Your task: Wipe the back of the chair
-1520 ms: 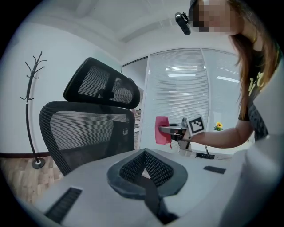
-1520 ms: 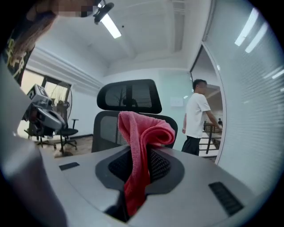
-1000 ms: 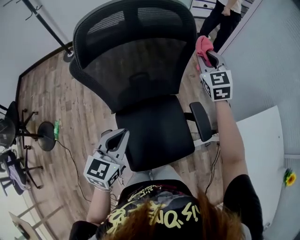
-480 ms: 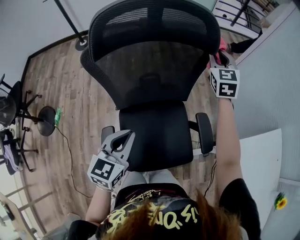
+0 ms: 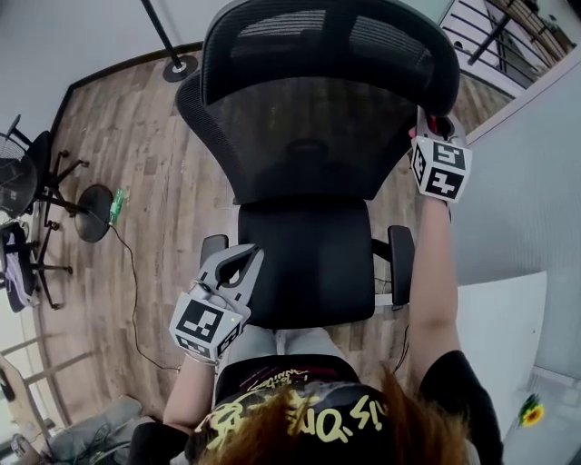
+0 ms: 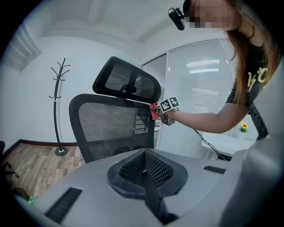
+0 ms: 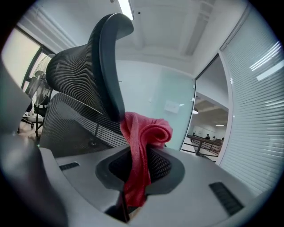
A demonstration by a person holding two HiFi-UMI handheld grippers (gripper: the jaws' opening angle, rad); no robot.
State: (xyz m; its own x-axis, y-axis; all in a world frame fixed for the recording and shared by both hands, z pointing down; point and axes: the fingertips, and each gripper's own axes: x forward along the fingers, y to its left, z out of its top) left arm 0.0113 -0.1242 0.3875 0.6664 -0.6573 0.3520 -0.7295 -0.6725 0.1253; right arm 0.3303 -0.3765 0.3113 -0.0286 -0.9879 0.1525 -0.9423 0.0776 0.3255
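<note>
Black mesh chair back (image 5: 309, 136) with curved headrest (image 5: 327, 36), right gripper (image 5: 428, 123) fingers clamped on crumpled red cloth (image 7: 144, 133) at its right edge, left gripper (image 5: 238, 263) fingers together.

A wood-plank floor (image 5: 154, 154) meets pale, plain walls (image 6: 31, 88) along a dark skirting strip. A black coat stand (image 6: 57, 111) rises close to the wall. At the floor's left edge are a fan (image 5: 16, 182) and a round black base (image 5: 93, 224), with a thin cable (image 5: 134, 291) trailing over the planks. A white table (image 5: 495, 336) carries a yellow flower (image 5: 531, 413) near its corner. Slatted blinds (image 6: 199, 88) cover a glass partition, and a strip light (image 7: 130, 9) glows on the ceiling.
</note>
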